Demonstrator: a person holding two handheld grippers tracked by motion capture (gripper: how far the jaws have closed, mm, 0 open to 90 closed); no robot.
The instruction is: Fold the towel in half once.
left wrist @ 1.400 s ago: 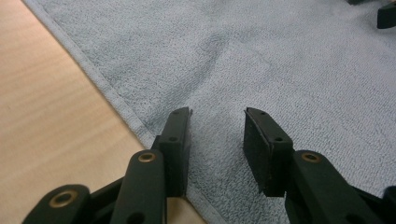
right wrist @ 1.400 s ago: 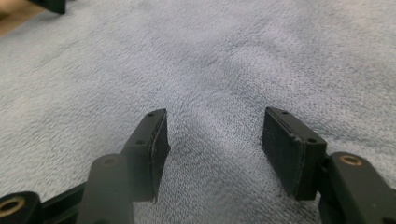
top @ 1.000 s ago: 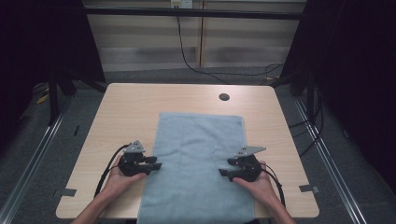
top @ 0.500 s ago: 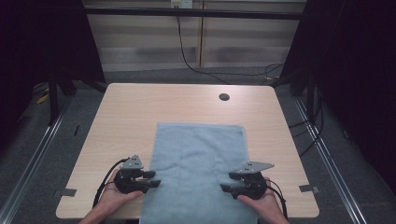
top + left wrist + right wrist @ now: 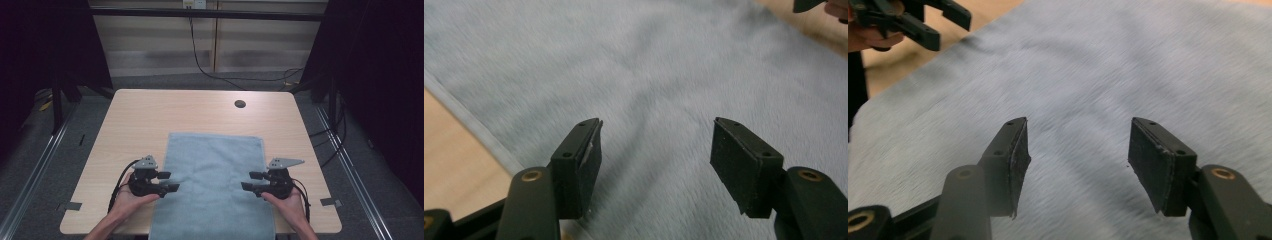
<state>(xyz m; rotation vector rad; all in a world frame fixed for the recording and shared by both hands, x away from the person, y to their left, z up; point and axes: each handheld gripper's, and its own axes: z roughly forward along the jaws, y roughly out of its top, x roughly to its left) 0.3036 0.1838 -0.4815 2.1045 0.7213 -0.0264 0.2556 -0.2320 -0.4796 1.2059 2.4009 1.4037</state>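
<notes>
A light blue towel (image 5: 215, 175) lies flat on the wooden table (image 5: 150, 115), and its near end hangs over the front edge. My left gripper (image 5: 168, 181) points inward at the towel's left edge. Its jaws have just been opening and stand wide above the cloth (image 5: 649, 65), with nothing between them (image 5: 656, 150). My right gripper (image 5: 251, 180) faces it from the towel's right edge. It is open too, hovering over the pile (image 5: 1128, 65) with an empty gap (image 5: 1078, 150). Each hand holds its gripper from the near side.
A small dark round hole (image 5: 240, 104) sits in the tabletop at the back right. Bare wood runs left, right and behind the towel. Metal rails (image 5: 45, 150) flank the table on the floor, and cables (image 5: 200, 60) trail behind it.
The towel has slid toward the front edge. Both grippers came toward the person with it, then moved back a little. The left jaws have spread wider.
</notes>
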